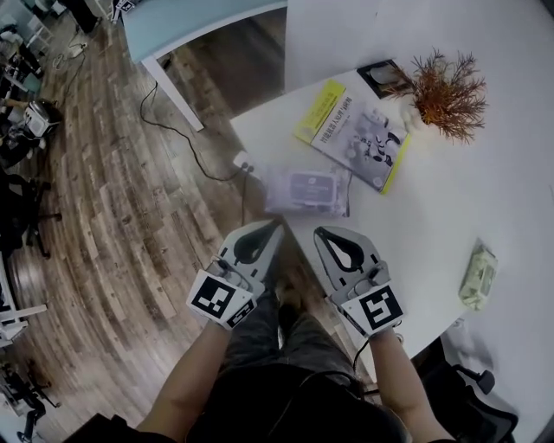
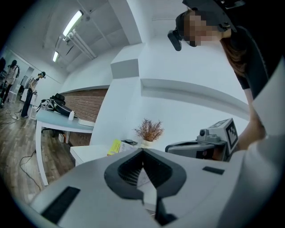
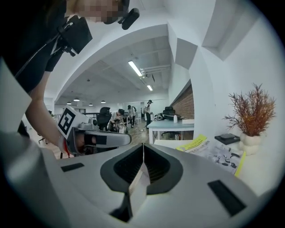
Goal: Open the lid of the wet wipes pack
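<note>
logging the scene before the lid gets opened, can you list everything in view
wet wipes pack: one, purple and white, table's near corner, just ahead of both grippers
booklet: one, white with yellow edge, beyond the pack
flat box: one, black, beside the plant
dried plant: one, rust-brown, beyond the booklet
second pack: one, pale green, table's right part
table: one, white
other table: one, light blue, across the wood floor
left gripper: one, grey, shut, empty
right gripper: one, grey, shut, empty

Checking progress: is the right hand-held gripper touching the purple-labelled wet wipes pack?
Apart: head view shows bare table between the right hand-held gripper and the pack.
</note>
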A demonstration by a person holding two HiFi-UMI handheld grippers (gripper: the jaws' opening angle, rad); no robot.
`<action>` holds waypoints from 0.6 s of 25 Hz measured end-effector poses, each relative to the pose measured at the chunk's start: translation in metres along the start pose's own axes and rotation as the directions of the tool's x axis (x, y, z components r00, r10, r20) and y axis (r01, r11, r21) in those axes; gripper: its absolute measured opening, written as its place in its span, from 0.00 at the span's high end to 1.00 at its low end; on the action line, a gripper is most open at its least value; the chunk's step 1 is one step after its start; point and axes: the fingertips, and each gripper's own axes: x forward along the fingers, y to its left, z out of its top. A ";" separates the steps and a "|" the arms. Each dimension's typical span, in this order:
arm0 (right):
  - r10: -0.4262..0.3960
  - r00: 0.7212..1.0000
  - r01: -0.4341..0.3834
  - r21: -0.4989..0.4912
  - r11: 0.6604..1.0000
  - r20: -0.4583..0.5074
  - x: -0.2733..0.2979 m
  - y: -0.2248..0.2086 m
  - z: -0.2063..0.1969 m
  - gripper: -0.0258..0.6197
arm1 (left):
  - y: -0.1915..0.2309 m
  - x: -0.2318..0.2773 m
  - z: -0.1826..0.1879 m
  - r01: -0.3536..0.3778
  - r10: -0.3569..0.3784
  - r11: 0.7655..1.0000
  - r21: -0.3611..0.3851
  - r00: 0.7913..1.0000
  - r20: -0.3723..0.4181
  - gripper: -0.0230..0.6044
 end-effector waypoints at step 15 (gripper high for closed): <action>-0.018 0.996 0.014 -0.050 0.999 -0.082 0.034 -0.036 -0.022 0.93 | 0.018 0.039 -0.020 0.227 -0.209 0.958 0.176 0.971 -0.114 0.79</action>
